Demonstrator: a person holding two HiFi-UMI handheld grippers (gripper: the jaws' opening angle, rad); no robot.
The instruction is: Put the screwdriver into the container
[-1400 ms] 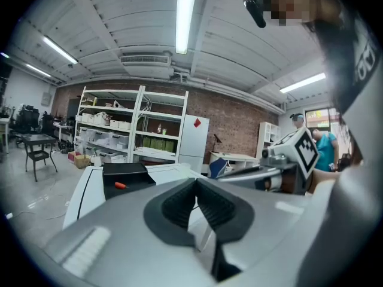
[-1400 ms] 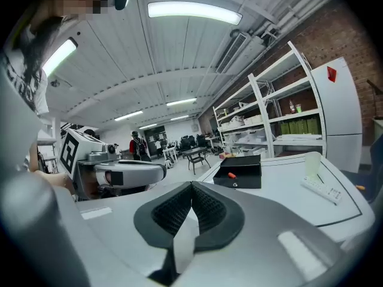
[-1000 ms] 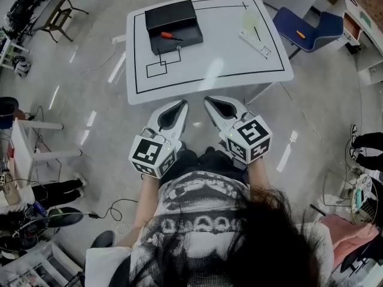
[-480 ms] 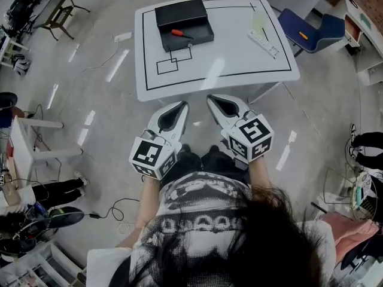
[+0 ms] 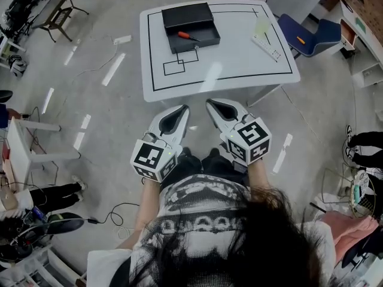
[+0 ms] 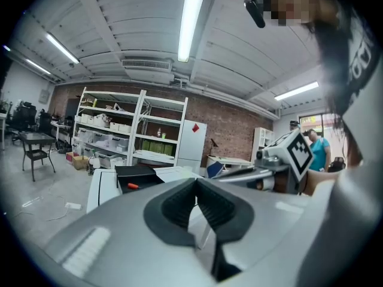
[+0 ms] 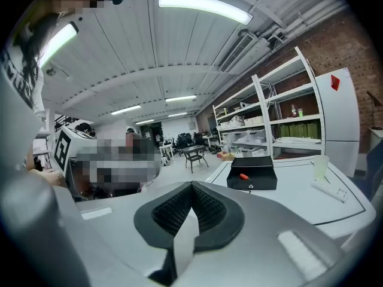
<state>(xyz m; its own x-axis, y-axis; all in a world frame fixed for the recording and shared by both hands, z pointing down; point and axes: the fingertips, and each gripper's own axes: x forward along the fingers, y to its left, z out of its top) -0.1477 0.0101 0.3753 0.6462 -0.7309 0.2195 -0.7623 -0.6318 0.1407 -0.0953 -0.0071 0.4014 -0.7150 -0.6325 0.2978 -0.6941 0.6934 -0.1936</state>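
While I stood back from the table [image 5: 239, 70], both tools were level at my waist and pointed towards it.

Room: glossy grey floor [image 5: 108, 100], brick wall, white shelving [image 6: 119, 130] beyond the table, tube lights [image 6: 191, 17] on a ribbed ceiling. A blue chair [image 5: 311, 31] stood just off the table's right corner.

Surface: white, rectangular, rounded corners, with a black line around its edge and two small black outlined squares [image 5: 179, 64] left of centre.

Container [image 5: 187, 15]: black, boxy, matte, at the table's far left, with a small round knob on its near face.

Screwdriver [image 5: 187, 36]: orange handle, thin dark shaft, lying on the container's near half. I could not tell whether it sat inside that part or on top of it.

Sundries: a long white bar [image 5: 267, 45] and a pale, see-through cup [image 5: 261, 26] on the table's right side.

Left gripper [image 5: 183, 107]: smooth grey shell, ribbed black pads, marker cube at my wrist. Its jaws were pressed together with nothing between them, well short of the table's near edge.

Right gripper [image 5: 210, 103]: same make, beside the left one. Its jaws were fully closed and it held nothing, equally far from the table.
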